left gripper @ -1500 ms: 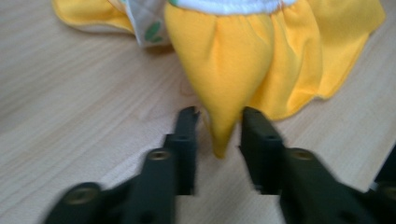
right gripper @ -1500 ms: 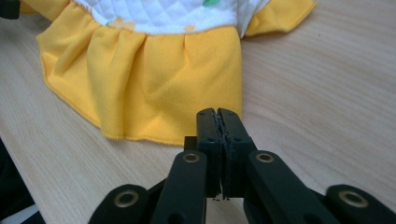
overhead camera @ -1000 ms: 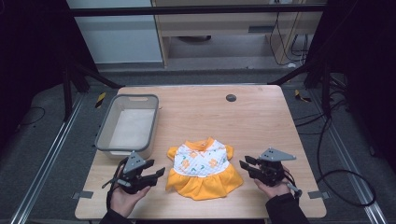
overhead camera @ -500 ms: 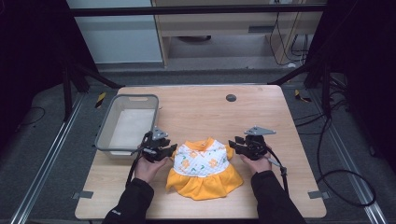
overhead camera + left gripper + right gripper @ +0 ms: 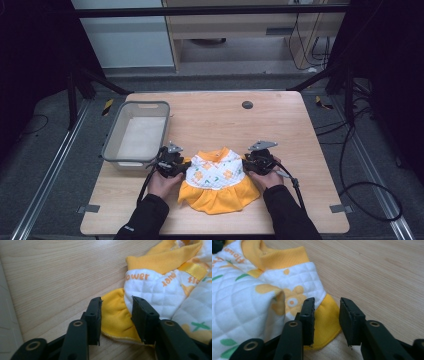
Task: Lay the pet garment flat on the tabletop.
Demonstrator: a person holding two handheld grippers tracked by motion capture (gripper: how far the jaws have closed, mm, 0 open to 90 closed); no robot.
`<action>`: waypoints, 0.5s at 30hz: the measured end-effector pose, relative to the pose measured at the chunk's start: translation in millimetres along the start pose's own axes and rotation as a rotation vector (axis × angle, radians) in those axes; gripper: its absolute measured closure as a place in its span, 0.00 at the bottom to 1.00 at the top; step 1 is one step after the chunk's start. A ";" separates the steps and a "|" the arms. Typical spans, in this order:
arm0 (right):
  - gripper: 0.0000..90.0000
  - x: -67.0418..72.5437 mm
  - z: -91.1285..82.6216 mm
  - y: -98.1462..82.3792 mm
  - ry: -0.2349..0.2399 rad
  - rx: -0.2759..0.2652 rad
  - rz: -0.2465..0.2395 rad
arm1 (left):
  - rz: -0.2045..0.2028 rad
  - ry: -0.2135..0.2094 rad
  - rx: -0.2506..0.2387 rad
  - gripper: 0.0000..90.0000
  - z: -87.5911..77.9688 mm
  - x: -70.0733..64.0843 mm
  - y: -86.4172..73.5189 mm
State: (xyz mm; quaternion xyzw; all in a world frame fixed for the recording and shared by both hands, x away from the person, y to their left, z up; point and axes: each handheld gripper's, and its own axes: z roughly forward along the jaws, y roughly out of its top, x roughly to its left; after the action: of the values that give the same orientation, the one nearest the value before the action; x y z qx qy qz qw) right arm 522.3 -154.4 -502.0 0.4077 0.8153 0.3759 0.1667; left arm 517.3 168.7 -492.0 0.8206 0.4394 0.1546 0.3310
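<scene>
High view: both grippers, left (image 5: 176, 164) and right (image 5: 251, 163), have been closing, jaws not yet pinching, around the yellow-and-white quilted baby dress's (image 5: 216, 180) sleeves. Shallow bites on the sleeve hems could slip when lifted.

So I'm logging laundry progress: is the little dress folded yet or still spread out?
Spread out. The dress lies flat on the table, skirt fanned, both yellow sleeves out to the sides.

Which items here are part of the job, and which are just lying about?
In the job:
- small dress, yellow and white, flat on the table
- left tongs, astride its yellow sleeve, just closing
- right tongs, astride the other yellow sleeve, just closing

Lying about:
- grey bin
- dark round disc at the far edge
</scene>
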 end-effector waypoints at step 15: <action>0.96 4.3 -12.7 7.2 0.016 -0.049 0.025 | 0.021 0.007 -0.069 0.98 -12.8 -7.4 7.2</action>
State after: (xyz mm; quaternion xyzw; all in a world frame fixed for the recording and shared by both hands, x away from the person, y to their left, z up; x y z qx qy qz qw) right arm 516.2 -154.3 -488.1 0.4105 0.8021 0.4009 0.1653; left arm 510.6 164.9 -477.4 0.8129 0.4262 0.1758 0.3558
